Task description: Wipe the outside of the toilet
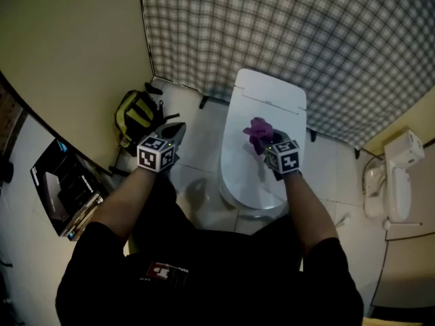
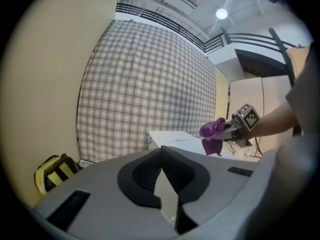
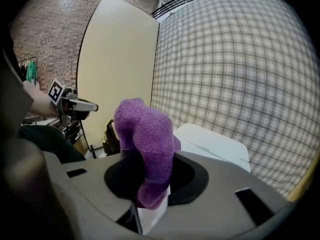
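Observation:
The white toilet (image 1: 262, 107) stands with its lid down in front of a checked curtain. My right gripper (image 1: 270, 142) hangs over the lid, shut on a bunched purple cloth (image 1: 259, 133). In the right gripper view the cloth (image 3: 147, 134) bulges up from between the jaws of that gripper (image 3: 150, 176) and hides their tips, with the toilet (image 3: 215, 144) behind it. My left gripper (image 1: 175, 132) hovers over the floor to the left of the toilet, shut and holding nothing. From the left gripper (image 2: 162, 154) I see the toilet (image 2: 172, 139), the cloth (image 2: 212, 134) and the right gripper (image 2: 231, 131).
A yellow and black backpack (image 1: 138, 117) leans in the corner left of the toilet. The checked curtain (image 1: 306, 32) runs behind it. Dark boxes (image 1: 64, 189) lie on the floor at far left. A white fixture (image 1: 397, 178) stands at the right wall.

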Motion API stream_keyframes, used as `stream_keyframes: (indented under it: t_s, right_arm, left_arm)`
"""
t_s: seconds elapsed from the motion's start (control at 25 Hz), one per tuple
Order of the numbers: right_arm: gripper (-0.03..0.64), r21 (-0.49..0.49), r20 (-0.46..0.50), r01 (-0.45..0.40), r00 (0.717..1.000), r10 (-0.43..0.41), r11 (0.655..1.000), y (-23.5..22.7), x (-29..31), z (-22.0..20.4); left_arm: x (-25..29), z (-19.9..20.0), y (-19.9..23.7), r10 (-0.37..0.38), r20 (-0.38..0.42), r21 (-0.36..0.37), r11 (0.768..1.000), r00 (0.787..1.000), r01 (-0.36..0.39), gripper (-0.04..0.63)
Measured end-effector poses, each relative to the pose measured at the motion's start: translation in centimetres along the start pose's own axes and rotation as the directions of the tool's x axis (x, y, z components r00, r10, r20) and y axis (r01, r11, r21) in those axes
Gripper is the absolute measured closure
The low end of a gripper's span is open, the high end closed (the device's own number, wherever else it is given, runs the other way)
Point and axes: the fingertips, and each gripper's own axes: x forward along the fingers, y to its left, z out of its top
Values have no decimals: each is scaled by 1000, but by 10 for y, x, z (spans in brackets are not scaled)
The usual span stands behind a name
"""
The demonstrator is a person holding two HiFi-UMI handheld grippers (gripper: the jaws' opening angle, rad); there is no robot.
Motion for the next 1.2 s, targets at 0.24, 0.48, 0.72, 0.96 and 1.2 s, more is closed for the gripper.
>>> stream_keyframes:
  t_s: [0.24,0.48,0.72,0.96,1.2]
  right_arm:
    - [520,16,82,55,995,-56,998,-48,-35,60]
    - [520,31,185,218,958,-220,976,-91,-64,136]
    - [520,105,213,252,939,-269,962,-79,-49,148]
    - [520,66,175,237,954,-245,969,-14,-1,132]
    - [520,55,133,265,954,-270,963,-43,-13,164]
  left_arm:
    - [13,27,3,-34,-14,34,999,999,34,600]
    - [37,70,37,-123,51,74,990,991,119,600]
    - [50,76,61,-174,65,68,983,983,170,600]
    - [57,55,80,-235,84,55,972,968,231,600]
    - [98,40,109,-284,20,-8,959,959,284,600]
